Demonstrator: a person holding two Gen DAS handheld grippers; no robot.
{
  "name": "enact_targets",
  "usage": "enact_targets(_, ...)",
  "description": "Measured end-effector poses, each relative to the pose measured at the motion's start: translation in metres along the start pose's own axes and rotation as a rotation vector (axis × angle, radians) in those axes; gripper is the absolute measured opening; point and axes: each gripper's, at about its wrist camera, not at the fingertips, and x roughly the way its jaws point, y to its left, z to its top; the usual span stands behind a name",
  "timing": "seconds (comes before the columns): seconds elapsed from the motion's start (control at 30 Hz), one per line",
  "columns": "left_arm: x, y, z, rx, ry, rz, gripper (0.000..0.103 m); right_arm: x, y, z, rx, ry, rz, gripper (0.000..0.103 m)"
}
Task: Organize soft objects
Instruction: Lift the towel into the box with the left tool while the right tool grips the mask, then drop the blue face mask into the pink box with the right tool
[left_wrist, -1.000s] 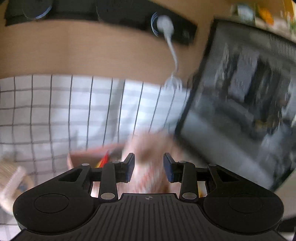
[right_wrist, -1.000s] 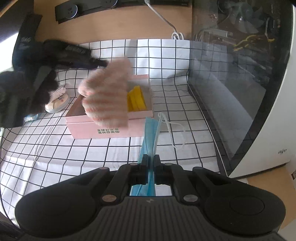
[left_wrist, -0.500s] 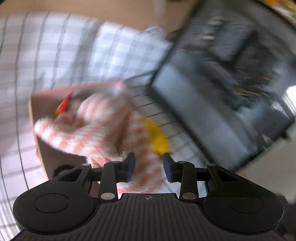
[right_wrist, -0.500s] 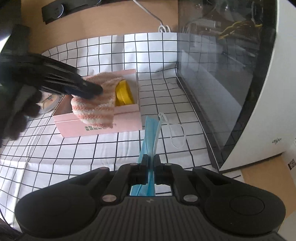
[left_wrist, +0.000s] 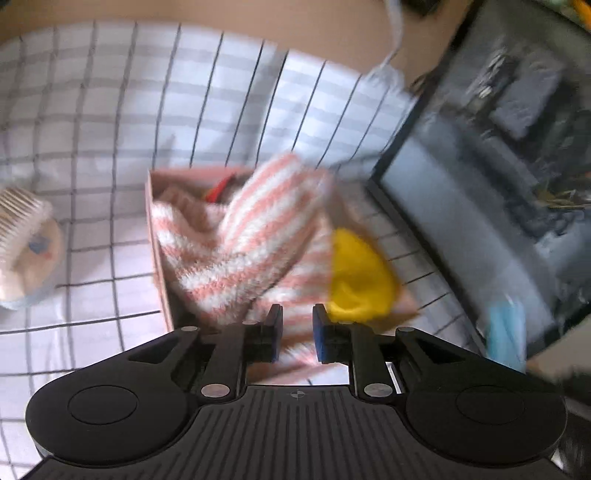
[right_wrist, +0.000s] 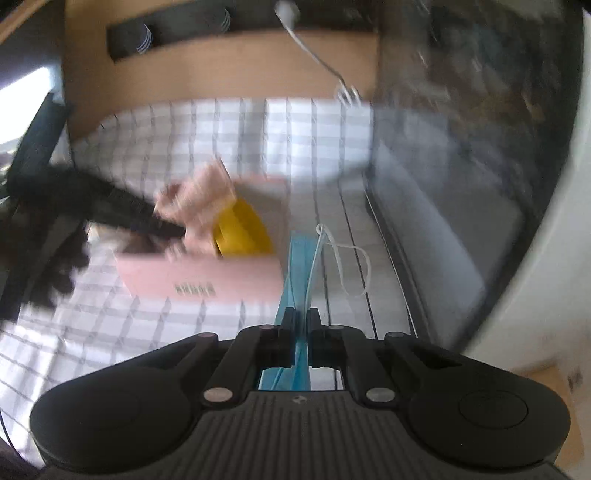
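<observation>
A: Over the pink box (left_wrist: 159, 254), left view: left gripper (left_wrist: 297, 332) hangs above the striped pink-and-white cloth (left_wrist: 255, 236). Jaws stand apart, a narrow gap between the blue pads. Cloth shows through the gap; whether the pads touch it, cannot tell. Frame blurred.

B: Cloth position?

A: Draped across the box, spilling over its near wall. Yellow soft item (left_wrist: 358, 277) sits in the box just right of the cloth. A small brush-like object (left_wrist: 26, 236) lies left of the box, well apart, on the checked sheet (left_wrist: 110, 110).

B: Right side?

A: Right gripper (right_wrist: 300, 325) is closed tight on the blue face mask (right_wrist: 297, 258). Mask sticks forward from the fingers, its white ear loop (right_wrist: 351, 266) trailing on the sheet to the right. Mask's far end lies just beside the box's right corner (right_wrist: 207, 273).

B: Surroundings?

A: Dark glass-fronted appliance (right_wrist: 461, 166) along the right edge of the sheet. White cable (right_wrist: 314, 55) runs down the wooden wall behind.
</observation>
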Motion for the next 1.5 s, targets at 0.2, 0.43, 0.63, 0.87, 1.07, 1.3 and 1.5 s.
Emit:
enact_targets(0.2,-0.080,-0.002,-0.045,-0.002,-0.187,-0.004,0.019,0.024,0.034,0.070,-0.059,-0.096,0.182,0.006)
enact_targets(0.43,-0.118,0.023,-0.113,-0.141,-0.174,0.048,0.019,0.141,0.099,0.118,-0.028,0.037,0.387,0.006)
enact_targets(0.63,-0.150,0.054,-0.154,-0.272,-0.162,0.118,0.019,0.250,0.094,0.104,0.120,0.318,0.327,0.003)
enact_targets(0.87,-0.172,0.100,-0.183,-0.394,-0.166,0.161,0.019,0.253,0.128,0.110,-0.078,0.289,0.200,0.004)
enact_targets(1.07,-0.170,0.121,-0.180,-0.385,-0.179,0.131,0.019,0.254,0.145,0.116,-0.204,0.322,0.132,0.009)
enact_targets(1.3,-0.166,0.127,-0.167,-0.321,-0.214,0.047,0.019,0.165,0.147,0.139,-0.216,0.166,0.107,0.066)
enact_targets(1.5,-0.181,0.146,-0.170,-0.362,-0.255,0.075,0.019,0.130,0.229,0.141,-0.276,0.008,0.285,0.083)
